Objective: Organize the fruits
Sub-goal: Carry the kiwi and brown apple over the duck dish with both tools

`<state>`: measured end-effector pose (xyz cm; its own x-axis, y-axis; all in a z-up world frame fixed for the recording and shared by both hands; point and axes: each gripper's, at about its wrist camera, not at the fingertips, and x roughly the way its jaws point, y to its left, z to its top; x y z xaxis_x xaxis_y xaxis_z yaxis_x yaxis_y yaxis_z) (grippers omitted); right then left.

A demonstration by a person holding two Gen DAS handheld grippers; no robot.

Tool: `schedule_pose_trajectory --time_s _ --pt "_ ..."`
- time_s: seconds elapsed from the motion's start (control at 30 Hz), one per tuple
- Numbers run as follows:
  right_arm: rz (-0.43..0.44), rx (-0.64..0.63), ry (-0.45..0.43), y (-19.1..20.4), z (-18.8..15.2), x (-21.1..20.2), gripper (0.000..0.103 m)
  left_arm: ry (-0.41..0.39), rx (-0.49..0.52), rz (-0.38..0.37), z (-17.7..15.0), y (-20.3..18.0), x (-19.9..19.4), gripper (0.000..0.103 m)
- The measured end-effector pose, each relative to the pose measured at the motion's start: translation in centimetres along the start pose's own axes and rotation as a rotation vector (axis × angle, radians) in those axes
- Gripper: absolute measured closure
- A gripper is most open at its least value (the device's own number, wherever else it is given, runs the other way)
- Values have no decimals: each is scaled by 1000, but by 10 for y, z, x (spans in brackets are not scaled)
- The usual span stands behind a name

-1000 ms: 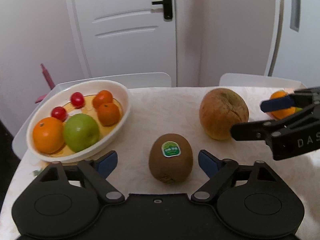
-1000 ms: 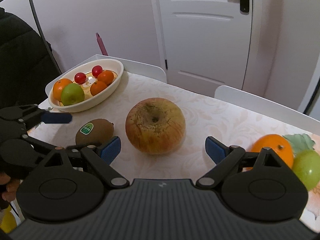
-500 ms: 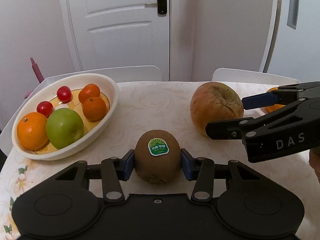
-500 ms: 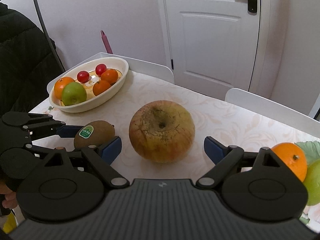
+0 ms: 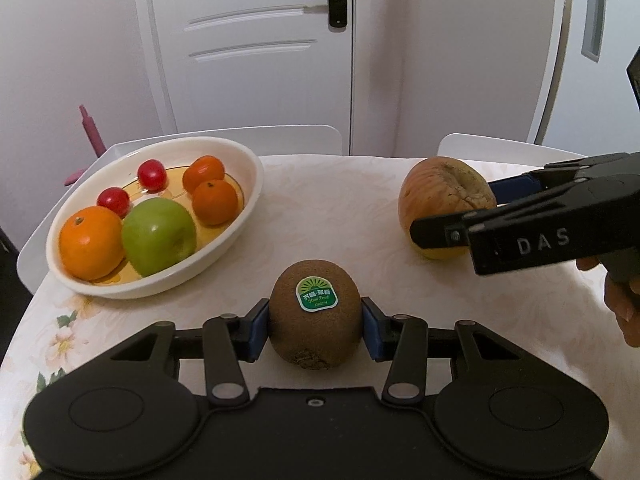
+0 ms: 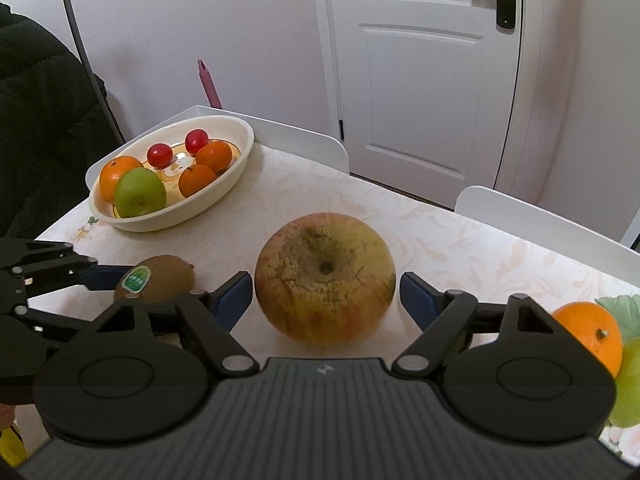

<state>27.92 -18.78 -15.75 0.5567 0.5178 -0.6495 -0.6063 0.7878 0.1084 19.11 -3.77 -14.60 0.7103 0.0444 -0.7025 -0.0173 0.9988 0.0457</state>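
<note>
Worktop: pale floral cloth, two white chair backs behind its far edge, a white door beyond.

Bowl: white oval dish at 10 o'clock from the left tongs, well apart from them. Contents: one orange, one green apple touching it, two small red fruits, two tangerines.

Kiwi: brown, green sticker facing the left wrist camera, long axis running roughly 12 to 6 o'clock, stem end toward the camera. Sits low over the worktop between the blue pads of the left tongs, which are narrowed onto its flanks and hold it. Whether it touches the cloth cannot be told.

Large apple: yellow-red, russeted, on the worktop, stem hollow up. At 2 o'clock from the kiwi, apart from it. The right tongs stand wide around it, a pad on each side with a slim gap, not gripping.

Obstructions: nothing lies between kiwi and bowl in the left wrist view; the right tongs' arm hides the large apple's lower right.

Edge items: a second orange and a green fruit at 3 o'clock in the right wrist view, partly cut off.
</note>
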Motion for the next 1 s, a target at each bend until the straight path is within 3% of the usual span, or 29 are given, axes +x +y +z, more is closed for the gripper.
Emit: schedule_pose_trajectory --time_s 0.2,0.6,1.0 --pt "-18 -11 3 5 3 -1 13 -12 -29 13 -1 7 -11 53" --pt "30 -12 -39 38 31 -30 13 -102 -119 74 18 41 -60 53" --pt "7 27 -62 83 72 -30 13 -133 -79 74 53 104 -71 53"
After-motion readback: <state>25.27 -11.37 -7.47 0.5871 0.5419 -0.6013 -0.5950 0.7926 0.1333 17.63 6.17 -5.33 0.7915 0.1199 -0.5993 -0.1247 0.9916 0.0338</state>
